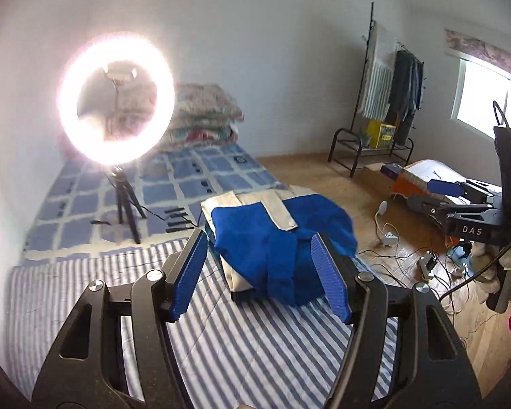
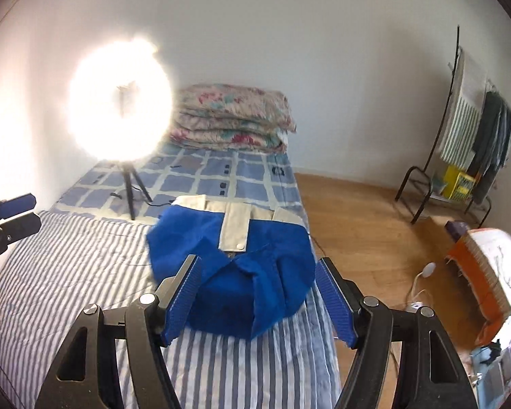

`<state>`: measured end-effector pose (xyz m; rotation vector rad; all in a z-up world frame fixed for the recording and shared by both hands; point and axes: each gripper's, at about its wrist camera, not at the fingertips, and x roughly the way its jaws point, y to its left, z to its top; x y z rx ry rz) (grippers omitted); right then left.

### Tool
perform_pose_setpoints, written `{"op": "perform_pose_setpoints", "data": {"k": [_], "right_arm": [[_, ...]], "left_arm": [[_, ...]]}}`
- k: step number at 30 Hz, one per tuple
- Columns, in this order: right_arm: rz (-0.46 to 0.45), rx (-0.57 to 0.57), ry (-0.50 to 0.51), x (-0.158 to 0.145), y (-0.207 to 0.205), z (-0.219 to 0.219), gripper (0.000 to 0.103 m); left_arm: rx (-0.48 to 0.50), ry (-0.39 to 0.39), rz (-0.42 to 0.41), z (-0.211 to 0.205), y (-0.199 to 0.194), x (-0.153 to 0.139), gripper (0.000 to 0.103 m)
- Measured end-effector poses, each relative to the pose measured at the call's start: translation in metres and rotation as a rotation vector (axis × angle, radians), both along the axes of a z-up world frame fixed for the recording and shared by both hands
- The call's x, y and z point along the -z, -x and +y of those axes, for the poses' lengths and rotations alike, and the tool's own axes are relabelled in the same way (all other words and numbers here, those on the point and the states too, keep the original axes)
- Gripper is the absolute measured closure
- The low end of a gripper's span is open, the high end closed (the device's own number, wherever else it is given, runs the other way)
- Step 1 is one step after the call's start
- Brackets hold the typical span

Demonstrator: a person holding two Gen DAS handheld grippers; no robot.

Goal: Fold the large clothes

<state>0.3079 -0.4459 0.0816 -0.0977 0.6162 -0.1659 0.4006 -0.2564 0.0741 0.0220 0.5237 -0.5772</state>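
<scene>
Blue-and-beige cotton jacket (image 2: 235, 266), folded on striped bedsheet (image 2: 85, 259): soft, limp, bulky; take by folded edges. Left gripper (image 1: 262, 272), right gripper (image 2: 259, 300): both released, empty.

Only legible txt: "DAS", white caps on black body of right gripper (image 1: 439, 195).

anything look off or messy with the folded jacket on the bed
Yes. The blue and beige jacket is a lumpy bundle, not flat, with a loose flap sticking out at its near edge. It sits at the bed's floor-side edge.
</scene>
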Motion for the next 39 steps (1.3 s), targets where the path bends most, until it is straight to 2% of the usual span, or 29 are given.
{"op": "perform_pose_setpoints", "data": {"k": [4, 6, 8, 11, 14, 18, 22, 24, 30, 34, 39], "right_arm": [[-0.033, 0.0, 0.002, -0.019, 0.056, 0.028, 0.029], [-0.044, 0.004, 0.002, -0.02, 0.079, 0.04, 0.024], [-0.045, -0.004, -0.012, -0.017, 0.104, 0.051, 0.024], [-0.055, 0.001, -0.003, -0.01, 0.137, 0.067, 0.019], [-0.077, 0.012, -0.006, 0.0, 0.163, 0.079, 0.012], [-0.077, 0.013, -0.033, 0.018, 0.189, 0.09, 0.011], [-0.079, 0.025, -0.035, 0.036, 0.204, 0.099, 0.008], [-0.088, 0.039, -0.039, 0.042, 0.208, 0.102, 0.001], [-0.101, 0.057, -0.048, 0.061, 0.214, 0.109, 0.0], [-0.105, 0.066, -0.065, 0.068, 0.215, 0.108, 0.0], [-0.121, 0.079, -0.039, 0.073, 0.216, 0.108, 0.0]], "left_arm": [[0.004, -0.001, -0.013, 0.022, 0.049, -0.019, 0.036], [0.001, -0.014, -0.025, 0.033, 0.079, -0.025, 0.036], [0.003, -0.028, -0.028, 0.042, 0.105, -0.026, 0.036], [0.006, -0.031, -0.025, 0.058, 0.141, -0.022, 0.035], [0.005, -0.03, -0.015, 0.07, 0.173, -0.012, 0.026], [0.01, -0.056, -0.01, 0.079, 0.208, 0.006, 0.024], [0.012, -0.056, 0.013, 0.087, 0.228, 0.023, 0.018], [0.006, -0.055, 0.007, 0.09, 0.237, 0.028, 0.017], [-0.02, -0.063, -0.016, 0.093, 0.244, 0.034, 0.001], [-0.039, -0.088, -0.02, 0.092, 0.247, 0.037, 0.0], [-0.074, -0.107, -0.002, 0.091, 0.242, 0.042, 0.0]]}}
